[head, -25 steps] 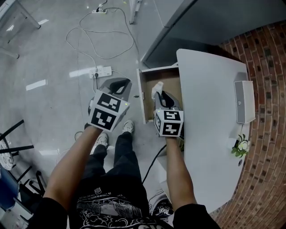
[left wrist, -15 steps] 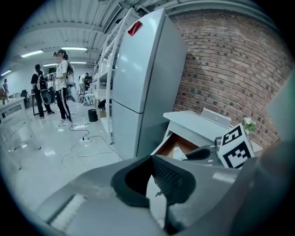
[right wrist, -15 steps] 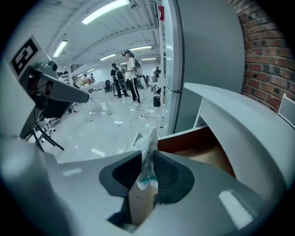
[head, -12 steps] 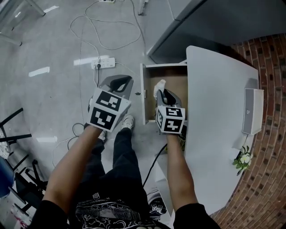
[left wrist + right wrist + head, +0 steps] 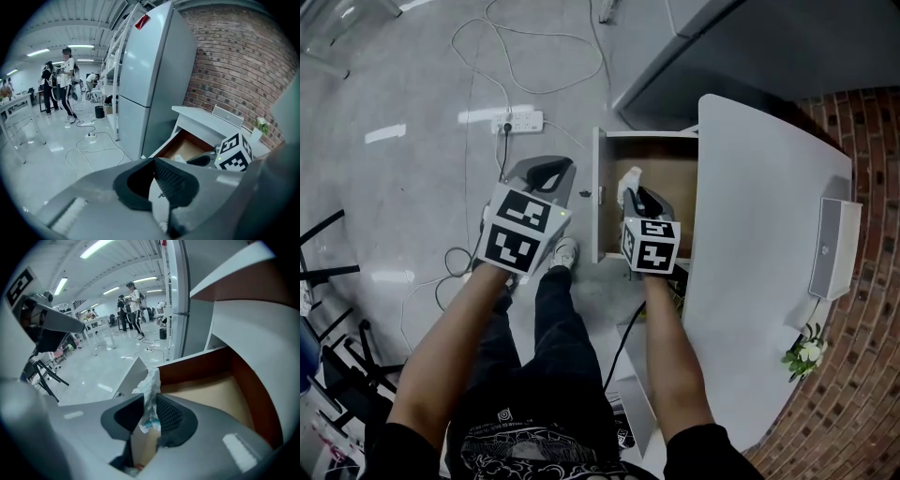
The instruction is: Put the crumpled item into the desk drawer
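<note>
Crumpled item held over the open drawer, not yet dropped in.

Right gripper (image 5: 150, 413) is clenched on the crumpled item (image 5: 151, 385), white and paper-like, sticking up past the jaws, above the desk drawer (image 5: 598, 197) near its front panel. Drawer is pulled out from under the white bench (image 5: 759, 234); the brown bottom that shows is bare, nothing inside as far as visible. Left gripper (image 5: 153, 187) hangs beside the drawer over the floor, jaws together on nothing. Left to do, judging by this: let go inside the drawer, maybe push it closed.
</note>
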Motion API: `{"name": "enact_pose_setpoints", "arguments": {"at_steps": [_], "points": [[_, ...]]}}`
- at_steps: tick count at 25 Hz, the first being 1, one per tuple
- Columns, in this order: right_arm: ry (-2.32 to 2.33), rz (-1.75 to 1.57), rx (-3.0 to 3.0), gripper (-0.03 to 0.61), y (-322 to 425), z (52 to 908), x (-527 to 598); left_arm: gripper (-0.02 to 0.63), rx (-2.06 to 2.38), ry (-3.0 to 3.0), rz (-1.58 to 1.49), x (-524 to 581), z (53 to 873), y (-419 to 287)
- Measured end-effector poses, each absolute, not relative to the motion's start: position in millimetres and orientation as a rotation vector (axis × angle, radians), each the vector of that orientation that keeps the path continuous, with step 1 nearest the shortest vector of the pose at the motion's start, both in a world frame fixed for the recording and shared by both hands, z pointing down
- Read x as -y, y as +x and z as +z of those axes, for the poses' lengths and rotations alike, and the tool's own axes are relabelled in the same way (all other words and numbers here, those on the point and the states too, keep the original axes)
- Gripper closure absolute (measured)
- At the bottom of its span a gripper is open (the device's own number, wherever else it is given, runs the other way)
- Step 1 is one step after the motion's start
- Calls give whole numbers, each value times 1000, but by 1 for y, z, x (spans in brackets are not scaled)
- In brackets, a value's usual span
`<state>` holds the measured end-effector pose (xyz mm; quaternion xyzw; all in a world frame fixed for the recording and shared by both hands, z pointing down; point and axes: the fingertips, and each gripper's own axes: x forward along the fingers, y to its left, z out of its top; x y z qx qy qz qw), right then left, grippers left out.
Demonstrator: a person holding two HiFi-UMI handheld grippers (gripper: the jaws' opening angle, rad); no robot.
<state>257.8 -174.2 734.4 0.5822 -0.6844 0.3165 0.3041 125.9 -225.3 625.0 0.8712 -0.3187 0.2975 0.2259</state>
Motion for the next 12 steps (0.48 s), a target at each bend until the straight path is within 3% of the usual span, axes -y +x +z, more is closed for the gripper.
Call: {"name": "enact_pose_setpoints", "arguments": {"at_steps": [12], "points": [[1479,850,1806,491,259,756,172,614,907,2373,824,224,639,127]]}}
